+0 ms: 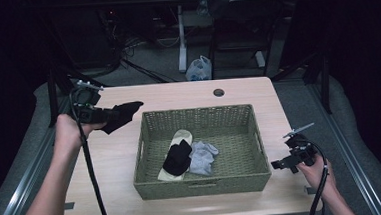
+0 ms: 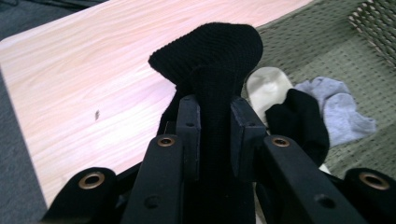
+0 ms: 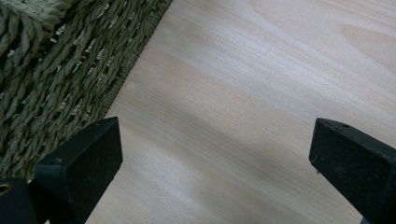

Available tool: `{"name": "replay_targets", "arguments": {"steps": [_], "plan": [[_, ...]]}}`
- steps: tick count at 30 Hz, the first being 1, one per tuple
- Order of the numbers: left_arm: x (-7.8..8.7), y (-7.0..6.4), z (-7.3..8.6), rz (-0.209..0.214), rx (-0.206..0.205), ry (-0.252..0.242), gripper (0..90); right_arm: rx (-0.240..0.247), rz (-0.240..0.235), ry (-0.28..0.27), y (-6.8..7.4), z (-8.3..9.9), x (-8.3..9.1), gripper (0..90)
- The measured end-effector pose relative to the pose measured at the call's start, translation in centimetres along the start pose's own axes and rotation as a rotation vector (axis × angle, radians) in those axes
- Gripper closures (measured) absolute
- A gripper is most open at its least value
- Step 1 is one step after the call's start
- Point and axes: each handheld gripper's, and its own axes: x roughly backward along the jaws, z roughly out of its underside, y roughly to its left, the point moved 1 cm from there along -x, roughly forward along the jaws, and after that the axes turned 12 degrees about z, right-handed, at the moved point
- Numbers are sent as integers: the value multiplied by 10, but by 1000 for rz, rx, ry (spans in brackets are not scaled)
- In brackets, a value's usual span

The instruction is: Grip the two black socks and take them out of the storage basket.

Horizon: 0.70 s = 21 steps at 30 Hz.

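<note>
Your left gripper (image 2: 215,126) is clenched on a black knit sock (image 2: 210,60), held above the table at the woven green basket's (image 1: 203,186) ten o'clock. Your right gripper (image 3: 215,154) stands wide apart, empty, over light wooden tabletop (image 3: 261,93) at the basket's four o'clock.

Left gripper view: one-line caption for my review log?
Left tongs shut on a black sock above the wooden table, with the basket of socks beyond.

Matt knit black sock (image 2: 210,56), rough woven basket (image 1: 199,119), smooth wood table (image 1: 111,157).
</note>
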Motion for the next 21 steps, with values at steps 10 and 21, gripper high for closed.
{"name": "replay_targets", "arguments": {"steps": [10, 21], "plan": [[3, 24, 26, -45, 87, -19, 771, -2, 0, -1, 0, 0, 0, 20], [-12, 47, 55, -79, 171, -10, 771, -1, -1, -1, 1, 0, 0, 20]]}}
